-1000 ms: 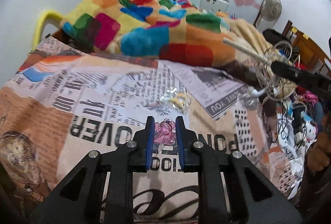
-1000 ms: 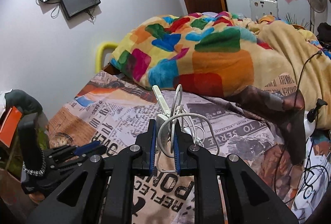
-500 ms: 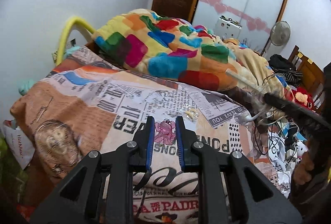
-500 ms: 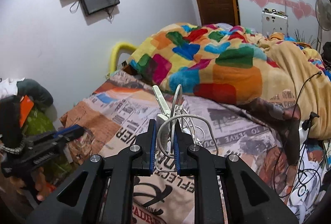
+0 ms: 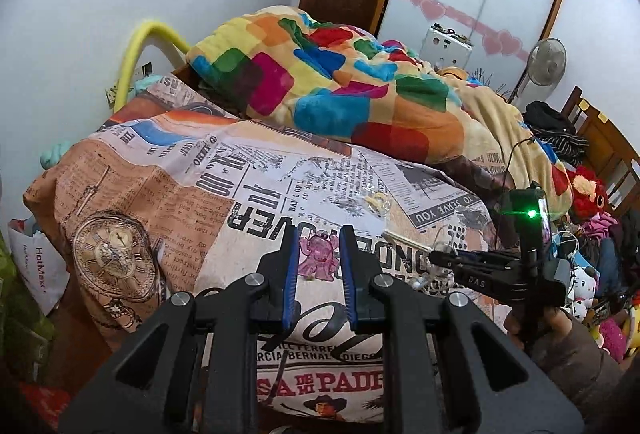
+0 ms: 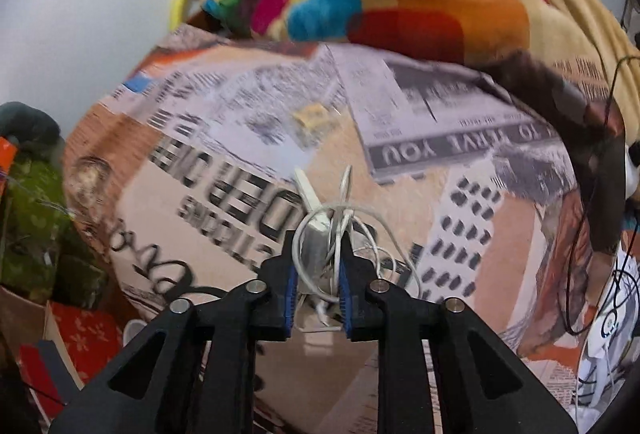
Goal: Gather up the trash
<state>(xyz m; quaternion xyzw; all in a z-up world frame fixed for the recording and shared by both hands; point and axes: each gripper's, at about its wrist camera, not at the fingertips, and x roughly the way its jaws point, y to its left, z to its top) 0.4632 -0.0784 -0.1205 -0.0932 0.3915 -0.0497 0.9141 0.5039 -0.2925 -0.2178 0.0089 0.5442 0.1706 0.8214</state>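
Trash here comes in small, soft pieces. A pink see-through wrapper (image 5: 318,254) printed with a cartoon figure sits between the blue ribbed pads of the left gripper (image 5: 319,266), whose black jaws stand only a narrow way apart; whether the pads press on the crinkly film I cannot tell. Farther off on the bed sheet (image 5: 168,193), a smooth fabric printed like old newspaper, lies a clear crumpled wrapper (image 5: 376,199) with something pale yellow inside. On the right, the right gripper (image 6: 318,266) hangs low over the sheet, its jaws opening around a tangle of thin white cable (image 6: 340,230) and a flat white ridged strip (image 6: 308,193); the bundle is between the pads. At the far end a fluffy blanket (image 5: 340,89) of bright rounded colour patches is heaped. A plastic bag (image 5: 38,262) stands at the near left beside the bed.
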